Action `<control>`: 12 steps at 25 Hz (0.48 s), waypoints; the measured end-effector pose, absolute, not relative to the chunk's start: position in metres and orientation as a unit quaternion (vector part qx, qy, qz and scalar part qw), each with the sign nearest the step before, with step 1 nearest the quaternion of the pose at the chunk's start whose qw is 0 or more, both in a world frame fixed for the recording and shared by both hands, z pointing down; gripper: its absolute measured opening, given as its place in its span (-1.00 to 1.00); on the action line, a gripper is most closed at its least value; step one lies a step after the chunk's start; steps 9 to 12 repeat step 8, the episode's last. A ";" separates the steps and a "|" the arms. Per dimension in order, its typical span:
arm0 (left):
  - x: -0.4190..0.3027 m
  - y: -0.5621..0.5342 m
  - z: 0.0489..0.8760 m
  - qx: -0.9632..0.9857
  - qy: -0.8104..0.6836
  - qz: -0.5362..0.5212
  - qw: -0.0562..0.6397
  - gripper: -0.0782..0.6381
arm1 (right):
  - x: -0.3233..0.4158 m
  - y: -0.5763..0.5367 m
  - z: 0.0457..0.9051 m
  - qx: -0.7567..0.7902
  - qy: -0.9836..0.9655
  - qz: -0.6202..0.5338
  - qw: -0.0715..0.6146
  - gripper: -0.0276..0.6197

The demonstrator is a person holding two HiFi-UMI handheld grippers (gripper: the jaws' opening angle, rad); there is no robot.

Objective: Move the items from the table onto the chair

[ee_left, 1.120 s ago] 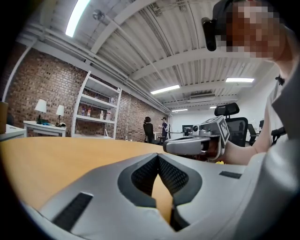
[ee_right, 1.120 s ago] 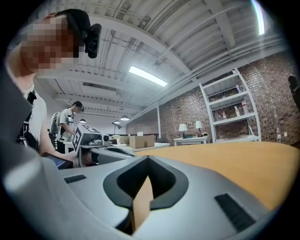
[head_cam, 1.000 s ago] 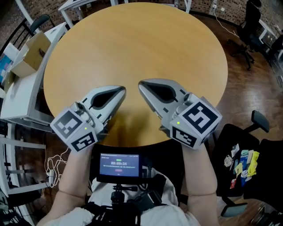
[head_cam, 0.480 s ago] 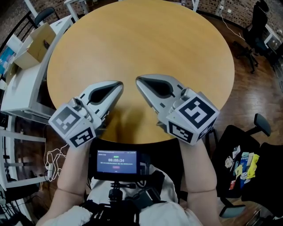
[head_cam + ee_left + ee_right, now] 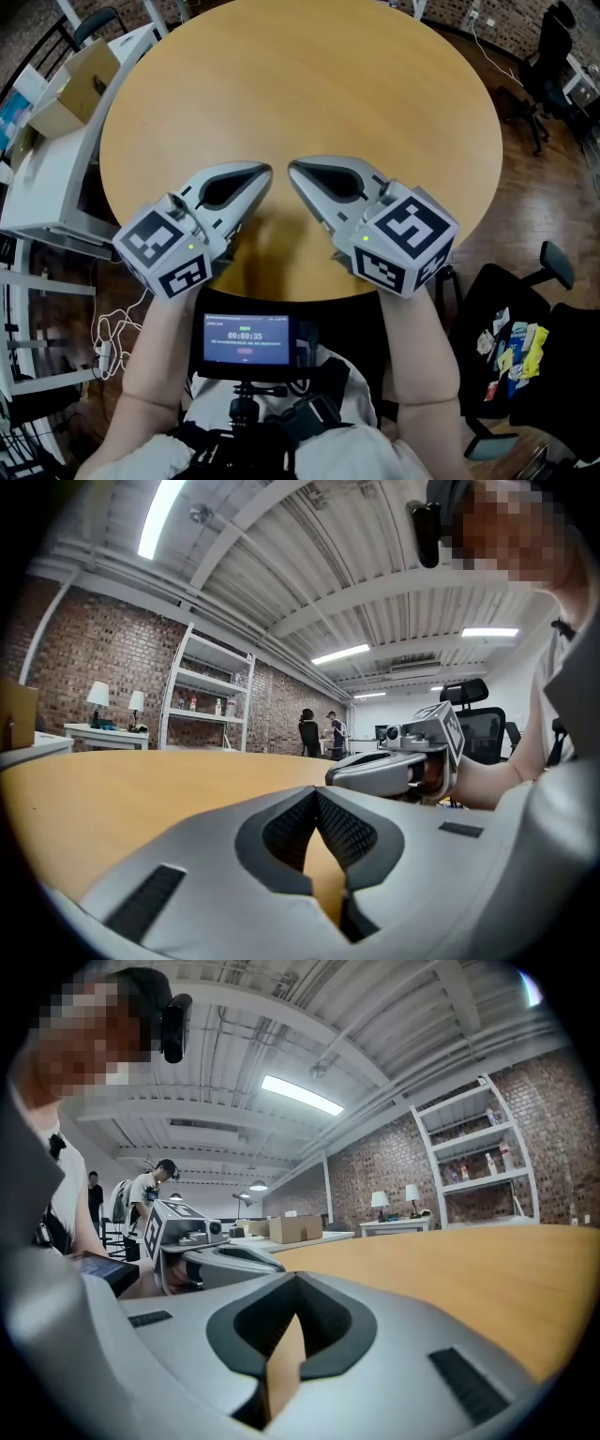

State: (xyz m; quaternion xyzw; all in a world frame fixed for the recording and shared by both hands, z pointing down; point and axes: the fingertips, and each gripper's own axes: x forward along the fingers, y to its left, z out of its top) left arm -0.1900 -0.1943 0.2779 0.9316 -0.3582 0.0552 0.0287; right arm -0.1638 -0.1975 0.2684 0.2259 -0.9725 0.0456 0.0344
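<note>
The round wooden table has nothing lying on it. Both grippers hover over its near edge, tips angled toward each other. My left gripper is shut with nothing in it; its tips meet in the left gripper view. My right gripper is likewise shut and holds nothing, tips together in its own view. Each gripper shows in the other's view: the right gripper, the left gripper. Several small packets lie on the black chair at the lower right.
A cardboard box sits on a white desk left of the table. A black office chair stands at the far right. A small screen is mounted at the person's chest. Cables lie on the floor at the left.
Both grippers have drifted a little over the table's near edge and sunk slightly, still side by side. Their jaws stay shut.
</note>
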 end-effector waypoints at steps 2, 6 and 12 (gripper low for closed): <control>-0.189 -0.194 0.278 0.932 -0.357 0.055 0.029 -0.76 | -0.163 -0.198 0.270 0.226 -0.972 0.049 0.036 -0.91; -0.189 -0.194 0.275 0.932 -0.356 0.053 0.026 -0.76 | -0.164 -0.196 0.269 0.223 -0.973 0.049 0.037 -0.91; -0.190 -0.194 0.274 0.932 -0.357 0.052 0.024 -0.76 | -0.165 -0.196 0.269 0.221 -0.973 0.049 0.038 -0.91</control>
